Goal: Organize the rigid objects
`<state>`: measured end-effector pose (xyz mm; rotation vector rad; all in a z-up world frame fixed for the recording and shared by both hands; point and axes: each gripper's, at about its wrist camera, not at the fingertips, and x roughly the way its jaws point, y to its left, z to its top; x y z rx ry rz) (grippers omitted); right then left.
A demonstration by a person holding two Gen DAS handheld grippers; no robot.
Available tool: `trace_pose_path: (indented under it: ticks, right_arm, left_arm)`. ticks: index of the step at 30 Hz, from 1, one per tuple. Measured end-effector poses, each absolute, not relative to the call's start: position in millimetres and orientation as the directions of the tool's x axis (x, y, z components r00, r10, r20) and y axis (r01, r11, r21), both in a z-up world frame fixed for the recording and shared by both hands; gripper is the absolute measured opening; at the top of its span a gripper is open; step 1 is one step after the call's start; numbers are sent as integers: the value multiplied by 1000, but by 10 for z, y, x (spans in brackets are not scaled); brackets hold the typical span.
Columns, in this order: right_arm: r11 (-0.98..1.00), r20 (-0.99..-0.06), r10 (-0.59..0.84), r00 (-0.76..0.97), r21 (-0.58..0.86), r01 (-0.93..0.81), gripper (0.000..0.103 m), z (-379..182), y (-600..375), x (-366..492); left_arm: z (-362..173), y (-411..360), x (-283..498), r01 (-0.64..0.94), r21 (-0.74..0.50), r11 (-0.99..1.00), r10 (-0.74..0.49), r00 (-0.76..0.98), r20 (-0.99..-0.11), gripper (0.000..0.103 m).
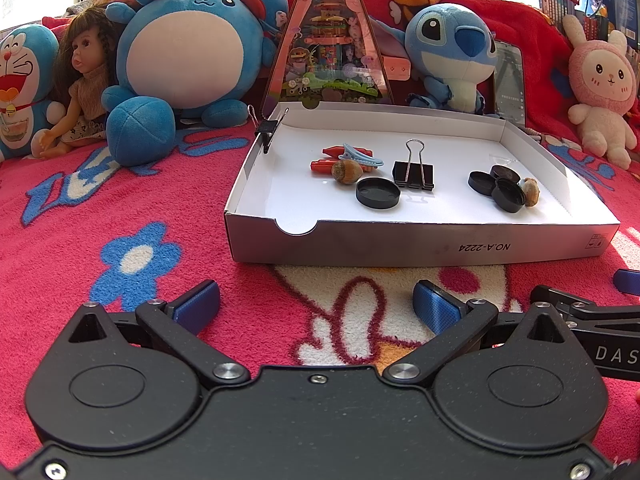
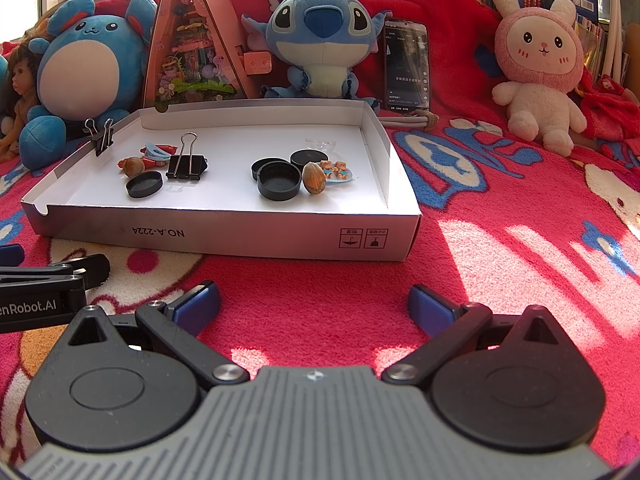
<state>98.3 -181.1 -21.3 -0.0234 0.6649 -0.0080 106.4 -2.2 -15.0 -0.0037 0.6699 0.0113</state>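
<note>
Left wrist view first. Left gripper hovering low over the red flower-print blanket, jaws spread wide, nothing between the blue pads. Straight ahead, a shallow white box lid marked NO.A-2224 on its near wall. Inside, on the left: red clips with a light blue hair clip lying across them, a brown nut touching those, and a lone black cap just in front. Near the middle, a big black binder clip, handles tilted up. On the right, a cluster of three black caps with a second nut pressed against it. Small binder clip pinched on the lid's left wall. Behind: round blue plush, doll, triangular pink toy box, Stitch plush, pink bunny plush. Part of the right gripper's body poking in at the right edge.

Right wrist view. Right gripper also just above the blanket, jaws wide apart and empty, sun patches on the fabric in front. Same lid seen from further right, same two groups in it. Extra detail here: a little blue piece with two tiny bears right beside the second nut, and something small and clear behind it. Phone propped upright between Stitch and the bunny.
</note>
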Motion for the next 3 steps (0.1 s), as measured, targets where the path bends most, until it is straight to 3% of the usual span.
trace_pose_path:
  ticks: [3]
  right_arm:
    - [1000, -617, -15, 787, -24, 0, 103, -214, -1811, 983]
  left_arm:
    - [-151, -23, 1065, -12, 1, 1000, 10, 783, -621, 103]
